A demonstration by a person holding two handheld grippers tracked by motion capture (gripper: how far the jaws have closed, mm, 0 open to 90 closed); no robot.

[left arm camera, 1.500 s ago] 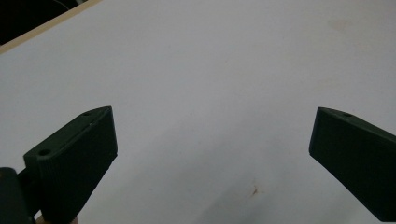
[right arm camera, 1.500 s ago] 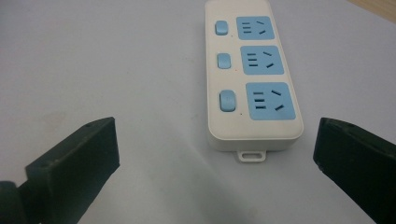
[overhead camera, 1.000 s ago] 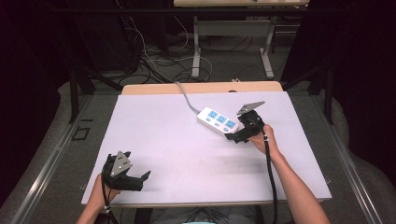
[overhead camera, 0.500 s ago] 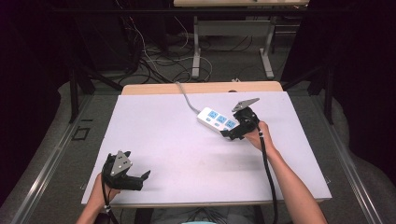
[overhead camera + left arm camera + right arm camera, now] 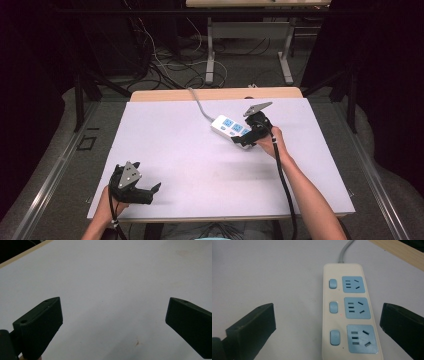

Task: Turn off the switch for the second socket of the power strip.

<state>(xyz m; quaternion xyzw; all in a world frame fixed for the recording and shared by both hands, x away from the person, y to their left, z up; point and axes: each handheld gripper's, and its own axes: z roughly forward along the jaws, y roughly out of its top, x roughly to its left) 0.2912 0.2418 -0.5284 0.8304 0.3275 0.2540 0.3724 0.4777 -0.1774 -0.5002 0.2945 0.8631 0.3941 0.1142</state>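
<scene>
Overhead first: we see the white table [image 5: 165,150] with a cream power strip [image 5: 227,126] lying on its far right part, its grey cord [image 5: 198,104] running off over the far wooden edge. Our right gripper [image 5: 243,140] sits at the strip's near end, tilted down onto it, and its black body hides that end, so from here we cannot tell whether the jaws touch the strip. Our left gripper [image 5: 151,192] rests at the near left corner of the table, well apart from the strip, with its jaws visibly spread and nothing between them. Both forearms are cut off by the bottom edge.

Left gripper view next: we look along the left gripper [image 5: 113,322] at bare white tabletop [image 5: 112,277]. Its two black jaws stand wide apart, one at each side of the frame, both cropped at the bottom. A small brownish speck marks the surface between them.

Right gripper view last: the power strip [image 5: 352,312] lies between the jaws of the right gripper [image 5: 327,327], which are spread wide on either side and apart from it. We count three blue sockets, each with a blue switch [image 5: 333,307] beside it. The strip's near end is cut off by the bottom edge, and its grey cord [image 5: 345,248] leaves at the top.
</scene>
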